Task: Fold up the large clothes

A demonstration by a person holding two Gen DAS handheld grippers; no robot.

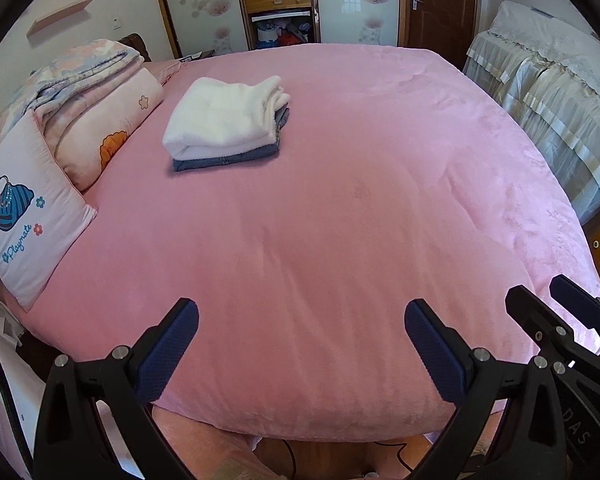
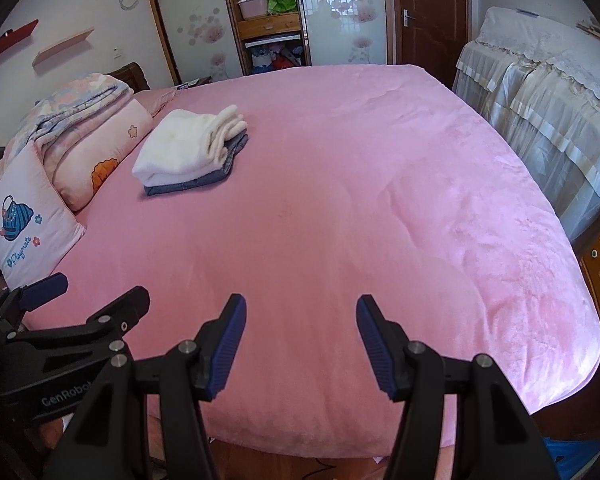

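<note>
Left tongs [image 1: 301, 322] stand wide apart with nothing between their blue pads, hanging over the near edge of the pink bedspread [image 1: 340, 220]. Far ahead of them and a little to their left lies the stack of folded clothes: a white fleece garment [image 1: 224, 118] resting on top of a folded denim piece [image 1: 224, 160]. Further left of the tongs, a white pillow with a blue bag print [image 1: 32, 216] leans at the bed's side, and beyond it sits a pile of folded floral quilts [image 1: 96, 104]. Just beside the tongs on their right, the right tongs' black frame [image 1: 568, 320] enters the view. Well ahead, past the bed, are an open wooden shelf unit [image 1: 278, 0] and a brown door [image 1: 440, 4]; to the right stands furniture under a lace-edged cover [image 1: 540, 80].

Right tongs [image 2: 301, 320] are likewise parted and empty, though less widely, poised over the same near edge of the bedspread [image 2: 380, 220]. The white fleece garment [image 2: 188, 144] on the denim piece [image 2: 188, 186] lies far ahead and to their left. The printed pillow [image 2: 28, 224] and quilts [image 2: 88, 136] are further left. Left tongs' frame [image 2: 80, 320] sits close on the left side.
</note>
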